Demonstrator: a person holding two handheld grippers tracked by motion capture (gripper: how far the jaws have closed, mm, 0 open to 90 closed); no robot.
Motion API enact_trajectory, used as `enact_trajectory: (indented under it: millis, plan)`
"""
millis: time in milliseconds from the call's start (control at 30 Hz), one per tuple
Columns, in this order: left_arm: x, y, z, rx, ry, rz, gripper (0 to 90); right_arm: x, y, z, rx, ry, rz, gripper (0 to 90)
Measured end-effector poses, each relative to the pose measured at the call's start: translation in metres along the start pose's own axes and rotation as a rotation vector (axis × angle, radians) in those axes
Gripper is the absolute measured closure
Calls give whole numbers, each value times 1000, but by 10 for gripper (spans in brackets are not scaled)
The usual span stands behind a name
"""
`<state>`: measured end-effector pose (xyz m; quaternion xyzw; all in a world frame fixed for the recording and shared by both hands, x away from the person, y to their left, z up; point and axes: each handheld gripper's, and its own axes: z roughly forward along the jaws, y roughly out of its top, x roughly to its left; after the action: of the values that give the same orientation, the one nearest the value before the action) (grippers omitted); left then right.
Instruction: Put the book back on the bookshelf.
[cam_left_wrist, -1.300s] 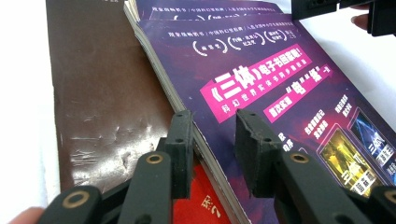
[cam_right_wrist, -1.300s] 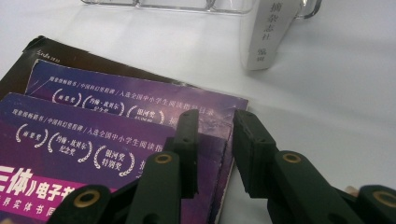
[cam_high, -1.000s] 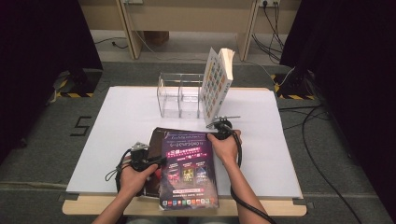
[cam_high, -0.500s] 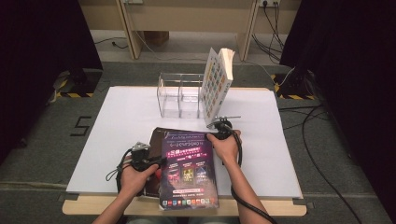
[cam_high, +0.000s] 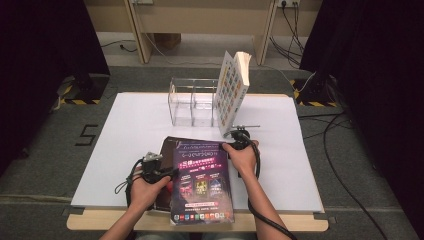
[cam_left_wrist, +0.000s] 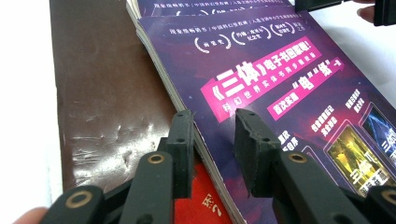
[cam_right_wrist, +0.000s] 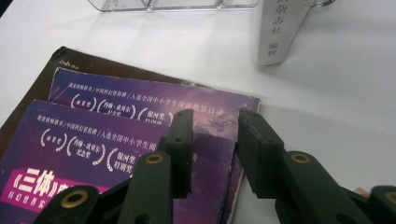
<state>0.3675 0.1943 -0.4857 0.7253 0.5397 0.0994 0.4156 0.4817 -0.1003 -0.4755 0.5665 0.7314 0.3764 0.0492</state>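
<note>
A stack of books lies at the table's front middle. On top is a purple-covered book (cam_high: 202, 185) (cam_left_wrist: 289, 84) (cam_right_wrist: 93, 154), over a second purple book (cam_right_wrist: 154, 100) and a dark brown one (cam_high: 167, 145) (cam_left_wrist: 102, 93). My left gripper (cam_high: 167, 174) (cam_left_wrist: 214, 116) is at the stack's left side. It is open, its jaws astride the top book's left edge. My right gripper (cam_high: 239, 139) (cam_right_wrist: 215, 116) is at the stack's far right corner. Its jaws have just been opening and stand open over that corner, pressing on nothing.
A clear plastic rack (cam_high: 192, 100) (cam_right_wrist: 177, 4) stands behind the stack, with a thick white book (cam_high: 231, 90) (cam_right_wrist: 278, 28) leaning upright at its right end. A white sheet (cam_high: 130, 130) covers the tabletop. Cables trail from both grippers toward the front edge.
</note>
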Motion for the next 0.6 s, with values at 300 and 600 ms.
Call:
enact_trajectory:
  millis: [300,600]
  plan:
    - [-1,1,0,7,3,6,680,-2,2,0,10,10,23,680]
    - [-2,2,0,14,15,20,683,-3,3,-4,4,21,39,705]
